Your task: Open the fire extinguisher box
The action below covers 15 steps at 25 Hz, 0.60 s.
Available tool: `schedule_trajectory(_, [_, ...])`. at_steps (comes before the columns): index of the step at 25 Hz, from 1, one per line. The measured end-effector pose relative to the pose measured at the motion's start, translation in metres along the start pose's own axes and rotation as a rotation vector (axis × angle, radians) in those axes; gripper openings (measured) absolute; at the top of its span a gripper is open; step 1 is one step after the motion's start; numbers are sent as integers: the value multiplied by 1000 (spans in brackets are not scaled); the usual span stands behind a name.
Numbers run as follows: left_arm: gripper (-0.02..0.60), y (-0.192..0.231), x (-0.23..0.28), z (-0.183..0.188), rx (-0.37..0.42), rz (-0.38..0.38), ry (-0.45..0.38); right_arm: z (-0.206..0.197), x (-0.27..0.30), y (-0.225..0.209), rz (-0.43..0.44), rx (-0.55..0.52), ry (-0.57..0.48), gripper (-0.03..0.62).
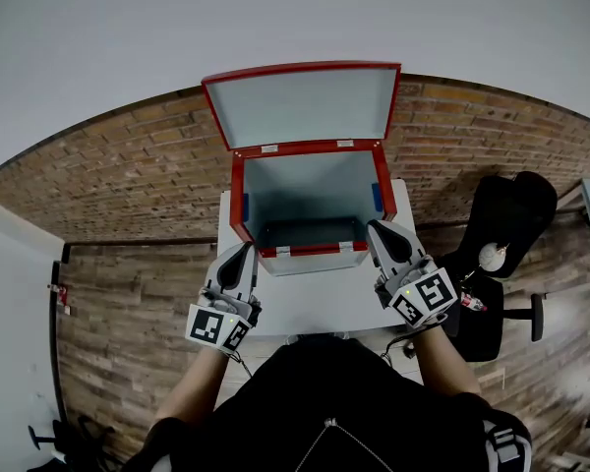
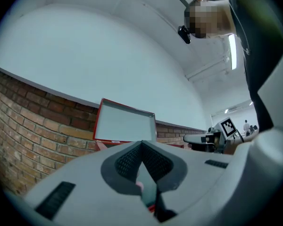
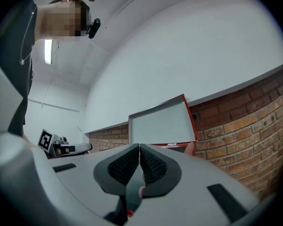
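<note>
The head view looks steeply down on the open lid [image 1: 305,104], which both gripper views face from low nearby.

An office-like room: black swivel chair [image 1: 511,214], white table [image 1: 315,305], brick wall [image 1: 128,170], plank floor [image 1: 128,337].

the red fire extinguisher box [image 1: 310,185] stands open, pale grey inside, lid [image 1: 303,101] raised upright, just ahead between the left gripper [image 1: 246,251] and right gripper [image 1: 379,228].

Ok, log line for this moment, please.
fire extinguisher box: lid open, upright | left gripper: jaws shut, empty | right gripper: jaws shut, empty
</note>
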<state>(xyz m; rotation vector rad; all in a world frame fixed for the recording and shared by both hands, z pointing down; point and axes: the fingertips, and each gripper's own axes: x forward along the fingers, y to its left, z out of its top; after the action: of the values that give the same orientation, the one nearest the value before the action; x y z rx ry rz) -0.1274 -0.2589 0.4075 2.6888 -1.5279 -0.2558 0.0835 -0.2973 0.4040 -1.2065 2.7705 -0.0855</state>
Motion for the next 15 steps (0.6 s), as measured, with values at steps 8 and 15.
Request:
schedule_trajectory(8, [48, -24, 2, -24, -30, -43, 39, -27, 2, 25, 14, 27, 53, 21])
schedule_trajectory(15, [48, -29, 3, -25, -31, -55, 41, -24, 0, 26, 5, 15, 47, 18])
